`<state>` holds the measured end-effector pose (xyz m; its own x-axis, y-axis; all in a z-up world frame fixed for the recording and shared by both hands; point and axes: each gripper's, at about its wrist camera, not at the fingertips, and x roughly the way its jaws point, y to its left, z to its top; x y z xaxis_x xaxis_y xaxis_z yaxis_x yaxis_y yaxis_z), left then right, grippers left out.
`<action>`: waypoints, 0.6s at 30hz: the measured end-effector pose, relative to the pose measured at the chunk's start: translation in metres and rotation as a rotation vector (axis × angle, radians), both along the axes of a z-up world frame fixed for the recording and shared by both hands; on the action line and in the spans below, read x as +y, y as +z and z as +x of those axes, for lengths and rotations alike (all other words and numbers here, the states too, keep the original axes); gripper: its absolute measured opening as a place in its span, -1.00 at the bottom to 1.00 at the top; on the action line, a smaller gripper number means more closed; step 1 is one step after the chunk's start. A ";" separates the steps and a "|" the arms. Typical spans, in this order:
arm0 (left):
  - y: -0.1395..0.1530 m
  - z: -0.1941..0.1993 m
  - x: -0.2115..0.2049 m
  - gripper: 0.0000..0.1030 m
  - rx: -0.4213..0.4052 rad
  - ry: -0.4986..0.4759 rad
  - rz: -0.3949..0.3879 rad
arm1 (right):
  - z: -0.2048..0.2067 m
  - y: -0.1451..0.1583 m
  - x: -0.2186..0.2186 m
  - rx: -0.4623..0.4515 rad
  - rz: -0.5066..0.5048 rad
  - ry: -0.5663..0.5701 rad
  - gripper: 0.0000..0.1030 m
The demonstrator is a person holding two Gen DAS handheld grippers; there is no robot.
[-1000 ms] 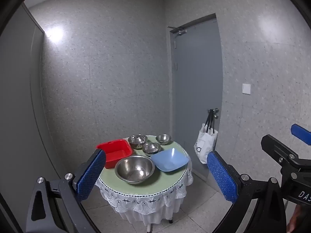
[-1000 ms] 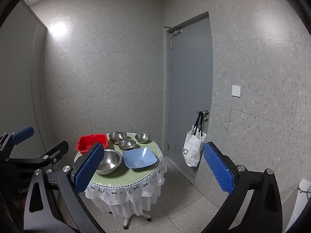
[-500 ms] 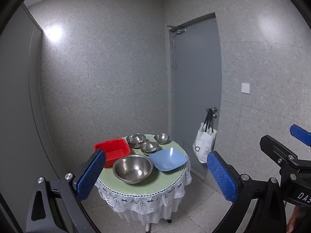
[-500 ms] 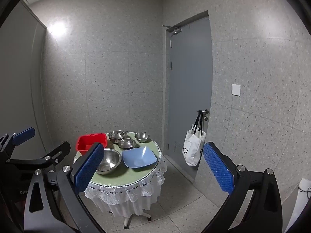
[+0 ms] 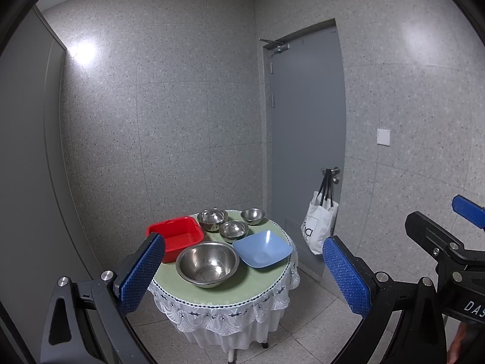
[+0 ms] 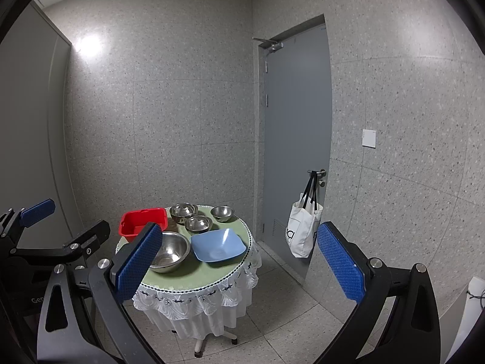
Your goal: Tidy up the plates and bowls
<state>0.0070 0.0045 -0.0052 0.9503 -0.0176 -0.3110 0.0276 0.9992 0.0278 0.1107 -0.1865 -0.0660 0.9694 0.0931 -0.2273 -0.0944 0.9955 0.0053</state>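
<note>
A small round table [image 5: 242, 285] with a green top and white lace skirt stands ahead. On it sit a large steel bowl [image 5: 207, 264], a square blue plate [image 5: 262, 250], a red plastic tub [image 5: 175, 236] and three small steel bowls [image 5: 233, 230] at the back. The same set shows in the right wrist view: large bowl [image 6: 169, 251], blue plate [image 6: 218, 245], red tub [image 6: 142, 223]. My left gripper [image 5: 242, 276] is open, well short of the table. My right gripper [image 6: 239, 261] is open too, also at a distance. Nothing is held.
A grey door [image 5: 306, 139] is at the right, with a white tote bag [image 5: 319, 227] hanging from its handle. Speckled grey walls close the corner behind the table. Tiled floor [image 6: 288, 312] lies between me and the table. A grey panel [image 5: 27, 166] runs along the left.
The view has shifted slightly; the table sits a little lower and left in the left wrist view. Both grippers stay open and empty.
</note>
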 end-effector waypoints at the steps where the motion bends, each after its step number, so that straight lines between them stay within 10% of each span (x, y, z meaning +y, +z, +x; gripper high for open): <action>1: 0.001 0.000 0.000 0.99 0.000 0.000 0.000 | 0.001 0.000 0.000 0.000 0.000 -0.001 1.00; 18: 0.002 0.002 0.000 0.99 -0.007 -0.010 -0.001 | -0.001 0.002 0.000 -0.004 0.001 -0.006 1.00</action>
<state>0.0085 0.0040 -0.0036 0.9521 -0.0273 -0.3045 0.0372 0.9989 0.0269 0.1092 -0.1869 -0.0644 0.9708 0.0871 -0.2234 -0.0880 0.9961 0.0060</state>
